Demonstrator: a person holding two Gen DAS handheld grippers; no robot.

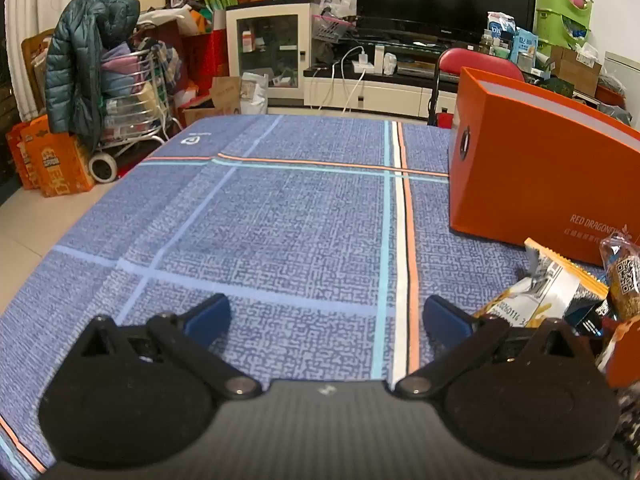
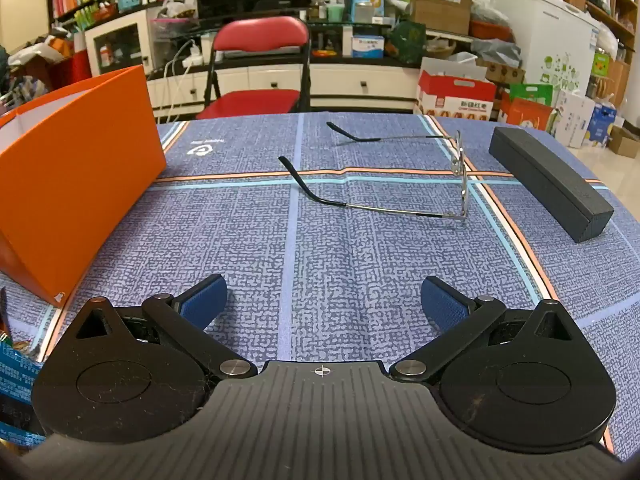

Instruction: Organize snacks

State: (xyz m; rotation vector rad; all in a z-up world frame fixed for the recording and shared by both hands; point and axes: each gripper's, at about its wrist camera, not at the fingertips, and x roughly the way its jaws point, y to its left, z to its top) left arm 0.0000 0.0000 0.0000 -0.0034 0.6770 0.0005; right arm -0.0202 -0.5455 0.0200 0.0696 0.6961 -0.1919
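Observation:
An open orange box point(image 1: 536, 168) stands on the blue tablecloth at the right of the left wrist view; it also shows at the left of the right wrist view point(image 2: 72, 184). Several snack packets lie in front of it: a white and yellow packet point(image 1: 552, 292), a clear packet with a QR code point(image 1: 624, 280) and a small dark one point(image 1: 588, 316). A blue packet point(image 2: 16, 376) shows at the lower left of the right wrist view. My left gripper point(image 1: 326, 318) is open and empty, just left of the snacks. My right gripper point(image 2: 324, 304) is open and empty over bare cloth.
A pair of glasses point(image 2: 400, 176) lies unfolded beyond my right gripper, with a dark glasses case point(image 2: 552, 184) to its right. A red folding chair point(image 2: 260, 64) stands behind the table's far edge. The room beyond is cluttered with boxes and shelves.

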